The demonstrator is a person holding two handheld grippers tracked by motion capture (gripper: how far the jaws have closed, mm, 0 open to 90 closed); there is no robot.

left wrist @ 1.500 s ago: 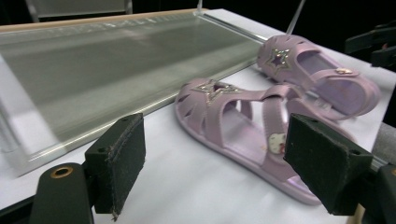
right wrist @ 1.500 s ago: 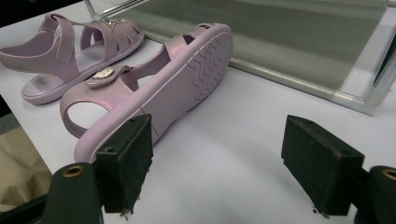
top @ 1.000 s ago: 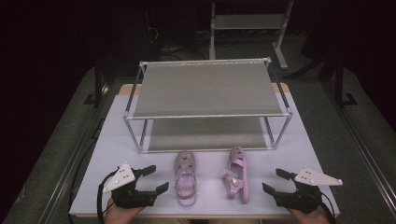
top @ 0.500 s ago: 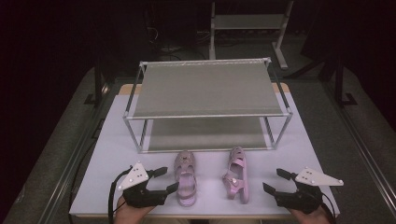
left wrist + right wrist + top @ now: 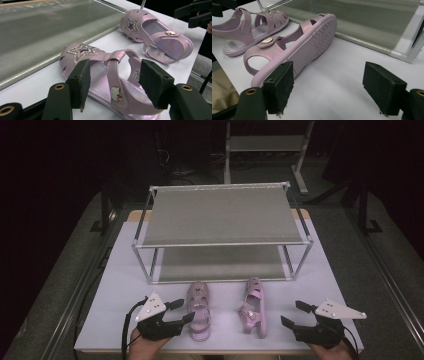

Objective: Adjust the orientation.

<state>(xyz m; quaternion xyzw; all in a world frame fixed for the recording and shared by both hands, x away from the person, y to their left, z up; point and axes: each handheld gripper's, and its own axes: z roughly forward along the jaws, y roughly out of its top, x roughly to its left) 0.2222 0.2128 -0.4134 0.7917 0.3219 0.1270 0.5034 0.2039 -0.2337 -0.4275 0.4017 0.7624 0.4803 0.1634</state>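
White table: two-tier rack behind two pink sandals, nothing between.

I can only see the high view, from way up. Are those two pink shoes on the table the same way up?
Observer: No. The left sandal sits flat on its sole, but the right sandal lies on its side, its wavy sole facing the right gripper.
Operator: Do they have pictures on them?
Observer: Yes, each has a sparkly star on the toe, and the left one has a little cat face on its strap.
Operator: Is the left gripper grabbing one?
Observer: Not yet. Its jaws are open, with the left sandal between them.
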